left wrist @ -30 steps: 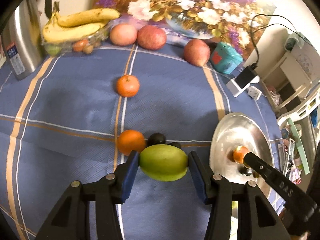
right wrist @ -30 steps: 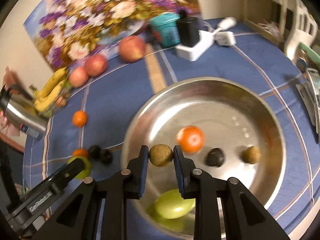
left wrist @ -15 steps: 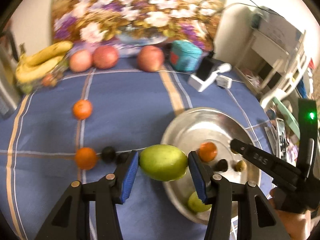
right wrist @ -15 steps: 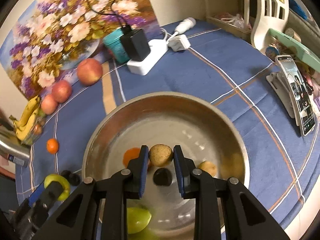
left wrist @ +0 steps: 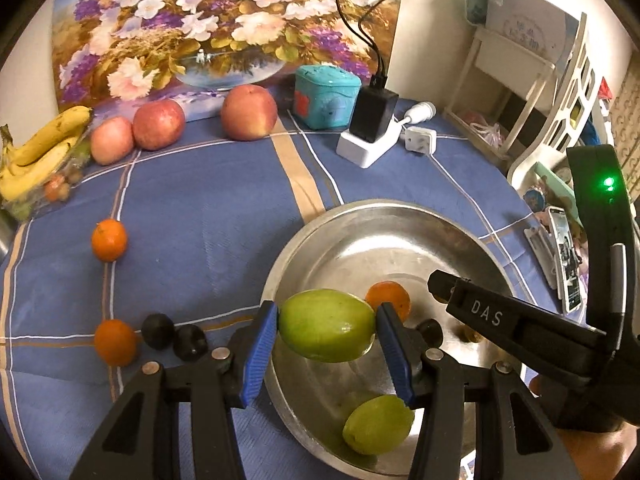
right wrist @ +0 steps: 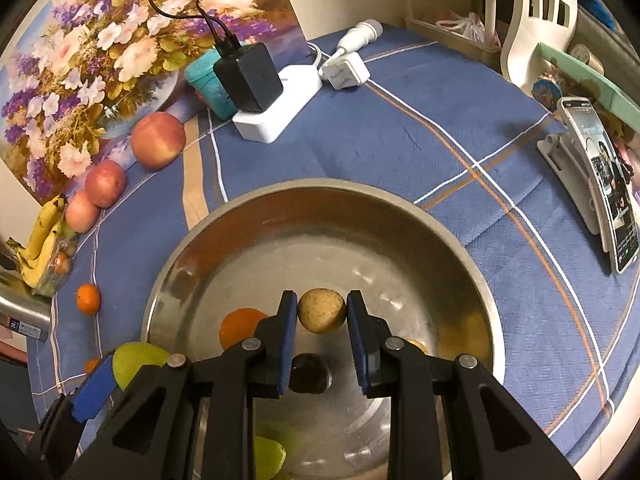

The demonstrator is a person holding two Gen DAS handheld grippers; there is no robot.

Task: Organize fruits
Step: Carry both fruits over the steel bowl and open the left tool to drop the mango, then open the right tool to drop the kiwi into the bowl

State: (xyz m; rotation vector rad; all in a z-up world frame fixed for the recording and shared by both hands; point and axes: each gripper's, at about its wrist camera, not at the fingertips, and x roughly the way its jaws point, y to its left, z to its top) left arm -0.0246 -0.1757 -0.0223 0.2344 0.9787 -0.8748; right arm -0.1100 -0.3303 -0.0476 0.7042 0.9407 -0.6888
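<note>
My left gripper (left wrist: 327,326) is shut on a green mango (left wrist: 326,325), held above the near left rim of a steel bowl (left wrist: 360,220). My right gripper (right wrist: 322,312) is shut on a small tan round fruit (right wrist: 321,310) over the middle of the steel bowl (right wrist: 320,196). In the bowl lie an orange (left wrist: 390,298), a dark plum (right wrist: 310,372), a second green fruit (left wrist: 378,424) and a small tan fruit (right wrist: 416,345). On the blue cloth to the left lie two oranges (left wrist: 109,239) (left wrist: 115,342) and two dark plums (left wrist: 158,330) (left wrist: 190,342).
Three apples (left wrist: 249,112) (left wrist: 158,124) (left wrist: 111,140) and bananas (left wrist: 36,160) line the back by a flower painting (left wrist: 200,20). A teal tin (left wrist: 326,96), a charger block (left wrist: 372,128) and a plug (left wrist: 420,139) sit behind the bowl. A phone on a stand (right wrist: 604,184) stands at the right.
My left gripper carried the green mango right, from above the cloth by the plums to over the bowl's rim. My right gripper moved further over the bowl with the tan fruit.
</note>
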